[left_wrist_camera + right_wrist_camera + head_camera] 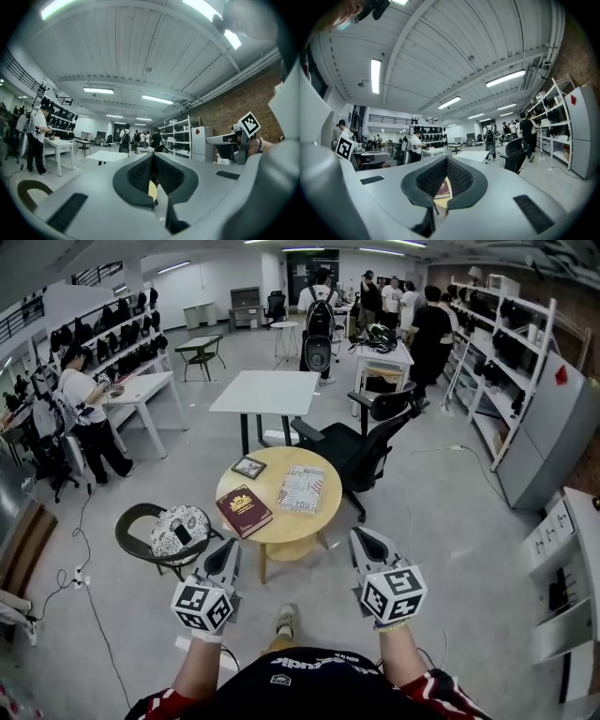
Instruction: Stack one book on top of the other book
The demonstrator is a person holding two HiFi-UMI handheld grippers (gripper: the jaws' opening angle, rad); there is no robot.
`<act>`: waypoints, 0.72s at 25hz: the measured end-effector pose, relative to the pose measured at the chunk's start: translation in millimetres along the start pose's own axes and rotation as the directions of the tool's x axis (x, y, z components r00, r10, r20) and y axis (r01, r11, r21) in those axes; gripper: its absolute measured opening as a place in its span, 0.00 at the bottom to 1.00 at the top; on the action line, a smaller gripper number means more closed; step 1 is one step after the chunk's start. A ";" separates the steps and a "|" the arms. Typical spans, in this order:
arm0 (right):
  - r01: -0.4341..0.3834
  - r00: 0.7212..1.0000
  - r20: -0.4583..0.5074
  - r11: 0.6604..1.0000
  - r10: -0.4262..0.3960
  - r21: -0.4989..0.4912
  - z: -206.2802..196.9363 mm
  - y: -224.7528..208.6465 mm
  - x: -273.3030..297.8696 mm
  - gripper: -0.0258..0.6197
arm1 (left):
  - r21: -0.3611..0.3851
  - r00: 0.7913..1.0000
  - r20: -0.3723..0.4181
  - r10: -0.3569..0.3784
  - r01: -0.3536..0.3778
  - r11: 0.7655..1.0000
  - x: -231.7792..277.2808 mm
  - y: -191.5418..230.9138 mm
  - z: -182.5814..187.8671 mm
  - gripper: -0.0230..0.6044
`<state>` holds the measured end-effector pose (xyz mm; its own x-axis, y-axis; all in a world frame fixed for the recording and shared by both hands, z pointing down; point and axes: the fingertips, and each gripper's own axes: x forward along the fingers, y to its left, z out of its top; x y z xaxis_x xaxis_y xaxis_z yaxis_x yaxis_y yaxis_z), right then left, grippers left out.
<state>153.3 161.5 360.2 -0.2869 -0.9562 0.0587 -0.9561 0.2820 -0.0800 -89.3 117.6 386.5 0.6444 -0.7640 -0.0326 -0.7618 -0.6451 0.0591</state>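
Grey floor below; my left gripper (228,549) and right gripper (361,538) sit closed and empty at lower centre. Beyond, on the round table (291,542), the maroon book (244,511) lies left of the patterned book (302,489). I'd open first, then grip one book's edge.

Open-plan lab or workshop with an industrial look. Bare grey floor (187,456). In the head view, metal shelves (511,343) full of dark gear line the wall at 2 o'clock, and more racks (112,329) with similar gear stand at 10. White tables (265,392) at 12, an office chair (361,442) at 1, a grey cabinet (548,437) at 3. A group of people (394,296) stands far back at 1, and one person (84,413) works at a bench (141,390) at 9. The gripper views show a brick wall (234,103), exposed pipes (225,79), strip lights (98,90) on a panelled ceiling (140,42), and a railed upper level (391,120) at the far end.
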 end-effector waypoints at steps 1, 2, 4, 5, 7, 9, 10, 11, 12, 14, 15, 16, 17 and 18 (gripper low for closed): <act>-0.001 1.000 0.001 1.000 0.001 0.000 1.0 -0.2 -0.7 0.09 | 0.001 1.000 -0.001 0.000 0.000 1.000 -0.1 -0.9 0.6 0.06; -0.002 1.000 0.002 1.000 0.002 0.000 1.7 -0.2 -1.1 0.09 | 0.001 1.000 -0.001 0.000 0.000 1.000 -0.2 -1.5 0.8 0.06; -0.003 1.000 0.004 1.000 0.003 -0.002 1.8 0.1 -0.8 0.09 | 0.001 1.000 -0.002 0.001 -0.001 1.000 -0.7 -1.7 0.2 0.06; -0.004 1.000 0.004 1.000 0.004 -0.003 1.4 0.3 -0.5 0.09 | 0.002 1.000 -0.002 0.002 -0.002 1.000 -1.0 -1.5 -0.2 0.06; -0.006 1.000 0.005 1.000 0.006 0.000 0.7 0.3 0.3 0.09 | 0.003 1.000 -0.002 0.004 -0.004 1.000 -1.5 -1.0 -0.7 0.06; -0.007 1.000 0.003 1.000 0.007 0.003 0.0 -0.5 1.3 0.09 | 0.005 1.000 -0.004 0.006 -0.006 1.000 -1.0 -0.8 -0.3 0.06; -0.009 1.000 0.002 1.000 0.009 0.004 -0.4 -1.0 2.0 0.09 | 0.006 1.000 -0.004 0.006 -0.006 1.000 -0.5 -0.8 -0.2 0.06; -0.010 1.000 0.001 1.000 0.010 0.006 -1.0 -1.5 2.7 0.09 | 0.008 1.000 -0.004 0.007 -0.007 1.000 0.2 -0.7 -0.2 0.06; -0.010 1.000 0.001 1.000 0.010 0.007 -1.8 -2.1 3.4 0.09 | 0.009 1.000 -0.004 0.007 -0.007 1.000 0.8 -0.7 -0.6 0.06; -0.010 1.000 -0.001 1.000 0.010 0.008 -3.5 -3.4 4.5 0.09 | 0.009 1.000 -0.006 0.009 -0.009 1.000 1.8 0.0 -1.9 0.06; -0.010 1.000 -0.002 1.000 0.010 0.009 -4.1 -3.9 4.9 0.09 | 0.008 1.000 -0.007 0.011 -0.011 1.000 2.1 0.7 -2.6 0.06; -0.009 1.000 -0.003 1.000 0.009 0.010 -4.5 -4.2 5.3 0.09 | 0.007 1.000 -0.009 0.013 -0.013 1.000 2.3 1.5 -3.3 0.06; -0.008 1.000 -0.004 1.000 0.009 0.011 -4.9 -4.6 5.7 0.09 | 0.005 1.000 -0.012 0.015 -0.015 1.000 2.5 2.6 -4.2 0.06; -0.007 1.000 -0.005 1.000 0.007 0.012 -5.3 -5.1 6.3 0.09 | 0.003 1.000 -0.014 0.016 -0.016 1.000 2.9 3.8 -5.0 0.06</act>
<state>156.1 154.5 366.3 -0.2938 -0.9538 0.0627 -0.9533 0.2876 -0.0922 -90.0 113.0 391.6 0.6330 -0.7740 -0.0173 -0.7723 -0.6328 0.0563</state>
